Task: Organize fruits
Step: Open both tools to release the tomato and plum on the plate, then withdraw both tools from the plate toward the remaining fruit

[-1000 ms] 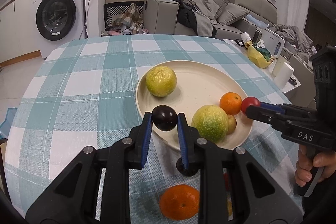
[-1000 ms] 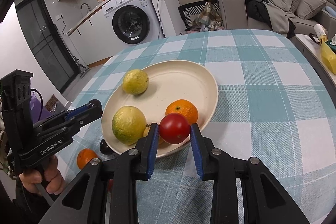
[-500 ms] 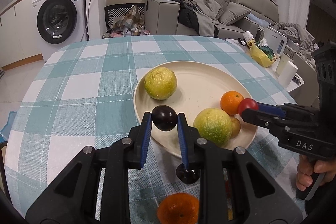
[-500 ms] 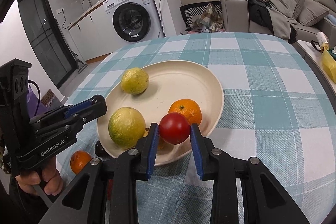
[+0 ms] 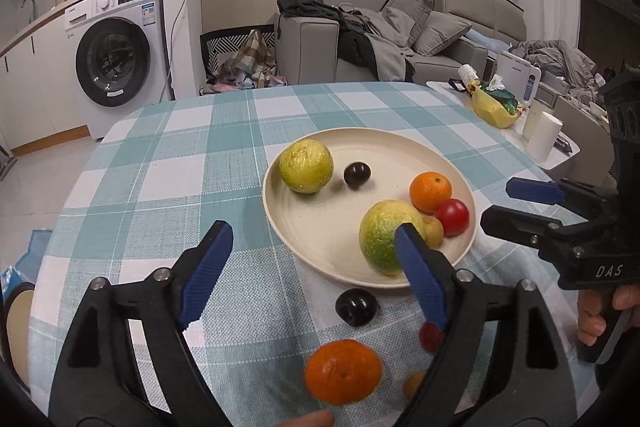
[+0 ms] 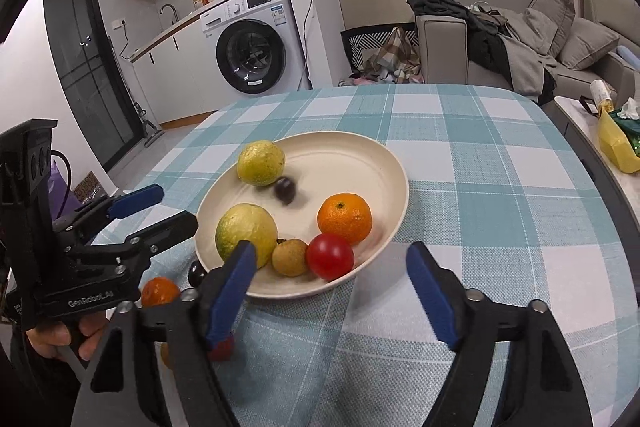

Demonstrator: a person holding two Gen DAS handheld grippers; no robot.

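A cream plate [image 5: 380, 163] [image 6: 344, 163] on the checked cloth holds two yellow-green citrus, an orange [image 6: 344, 218], a small tan fruit, a red tomato [image 5: 452, 216] [image 6: 330, 255] and a dark plum [image 5: 357, 175] [image 6: 285, 189] that looks blurred. My left gripper [image 5: 310, 233] [image 6: 175, 206] hangs before the plate's near left rim, its jaws opening, with nothing between them. At the plate's near right rim, my right gripper [image 6: 331, 251] [image 5: 498, 203] also has its jaws opening. The tomato lies free on the plate just past its fingertips.
On the cloth below the plate lie another dark plum [image 5: 356, 307], an orange [image 5: 343, 371], a small red fruit [image 5: 430, 335] and a small yellow one [image 5: 414, 383]. A side table [image 5: 560, 155] with a yellow bag and paper rolls stands right of the table.
Both grippers have opened. The dark plum left the left gripper and now lies on the plate by the far citrus. The tomato dropped from the right gripper onto the plate beside the orange.
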